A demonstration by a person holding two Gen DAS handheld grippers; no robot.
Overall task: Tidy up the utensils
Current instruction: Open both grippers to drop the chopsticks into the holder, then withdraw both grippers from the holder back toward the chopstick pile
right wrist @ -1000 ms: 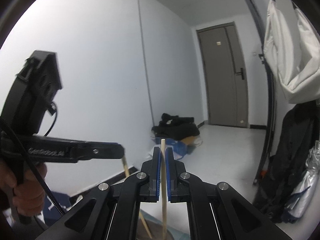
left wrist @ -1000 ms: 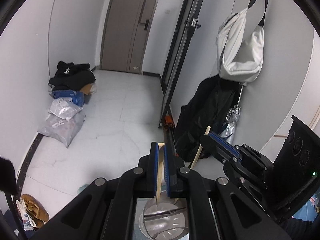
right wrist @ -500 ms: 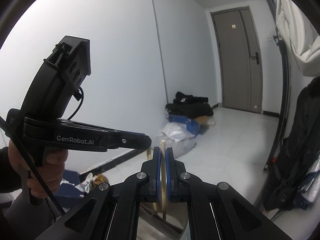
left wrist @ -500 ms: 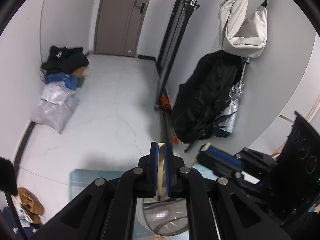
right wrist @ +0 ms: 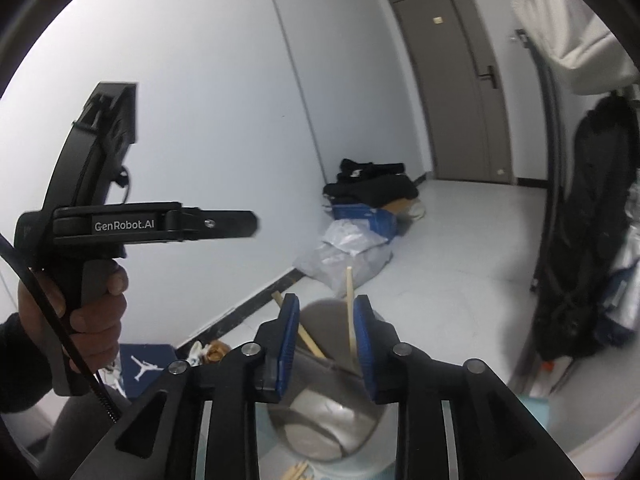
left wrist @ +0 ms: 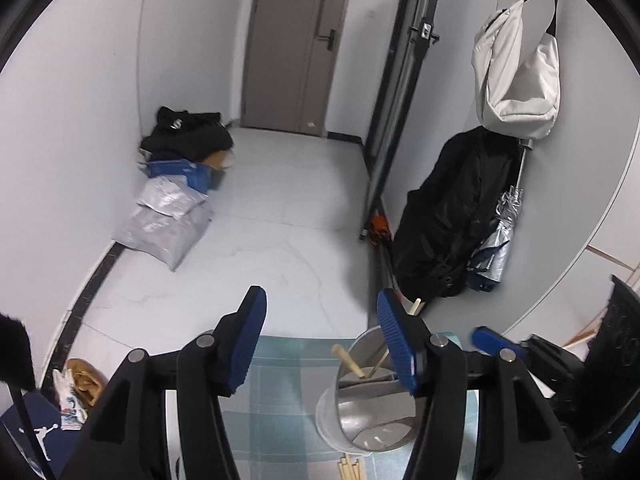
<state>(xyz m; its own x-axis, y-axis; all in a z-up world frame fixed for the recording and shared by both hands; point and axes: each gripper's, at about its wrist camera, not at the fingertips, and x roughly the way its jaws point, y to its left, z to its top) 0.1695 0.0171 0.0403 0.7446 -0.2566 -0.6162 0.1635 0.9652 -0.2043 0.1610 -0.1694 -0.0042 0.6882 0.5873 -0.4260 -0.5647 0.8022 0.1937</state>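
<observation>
Your left gripper stands with its blue-padded fingers spread wide and nothing between them. It hovers above a pale blue-green checked mat, just left of the metal utensil holder; its right finger overlaps the holder's rim in that view.

Your right gripper is directly above the same holder, its fingers parted. A thin wooden stick stands in the gap, close to the right pad; whether it touches that pad cannot be determined, and the left pad is clear of it. A second wooden piece leans in the holder toward the left finger.

From the left wrist camera, the holder carries a broad-ended wooden utensil leaning to the left and a slimmer stick rising behind the right finger. A divider crosses the holder's interior. Further wooden sticks lie flat on the mat at its near edge, just in front of the holder's base.

Your left hand grips the handle of the left device, seen in the right wrist camera.

Surroundings: a white bag hanging on the wall, a black coat below it, a folded umbrella, parcels on the floor, a brown door.
</observation>
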